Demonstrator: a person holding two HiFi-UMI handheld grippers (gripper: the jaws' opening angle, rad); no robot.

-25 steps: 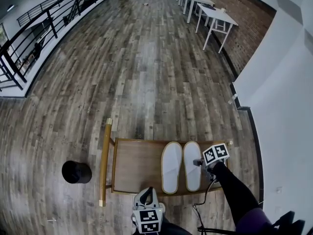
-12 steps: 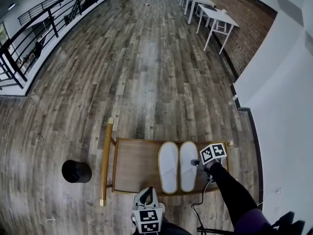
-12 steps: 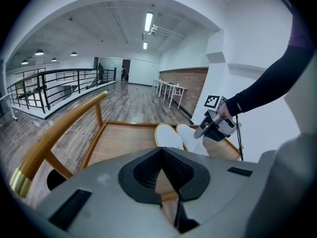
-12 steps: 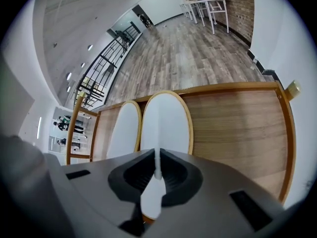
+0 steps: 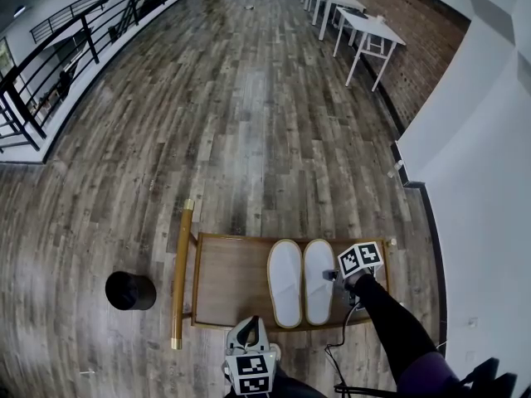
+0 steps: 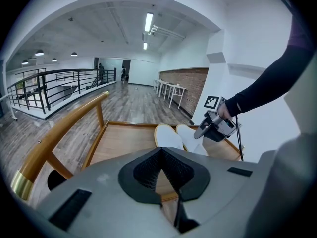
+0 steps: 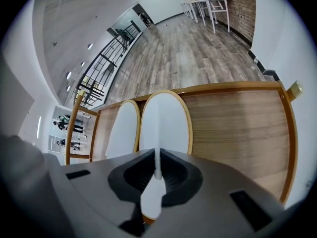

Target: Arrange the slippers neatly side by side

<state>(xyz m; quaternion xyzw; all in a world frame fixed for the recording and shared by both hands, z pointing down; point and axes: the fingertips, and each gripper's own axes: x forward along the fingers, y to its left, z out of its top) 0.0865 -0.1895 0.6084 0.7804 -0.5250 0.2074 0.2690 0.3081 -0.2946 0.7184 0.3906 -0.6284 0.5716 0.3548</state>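
The plank floor (image 5: 249, 98), grey-brown and matte, fills most of the head view, with a black metal railing (image 5: 75, 40) at upper left and white tables (image 5: 365, 27) at upper right. At lower centre stands a rectangular wooden cart deck (image 5: 228, 280) with a raised lip and a round, brass-tipped wooden rail (image 5: 179, 272) along its left edge. A black cylinder (image 5: 130, 290), which only the head view shows in full, stands on the floor left of the rail. On the right half of the deck lie the left slipper (image 5: 284, 284) and the right slipper (image 5: 319, 280): white, soft, oval, tan-edged, parallel and just beside each other. The right gripper (image 5: 333, 275) sits at the right slipper's right edge. Only the right gripper view shows its grip (image 7: 157, 170): the jaws have just been closing and now pinch a thin fold of that slipper's white fabric. The left gripper (image 6: 161, 151), at the head view's bottom edge, has its ribbed black pads pressed together on nothing.
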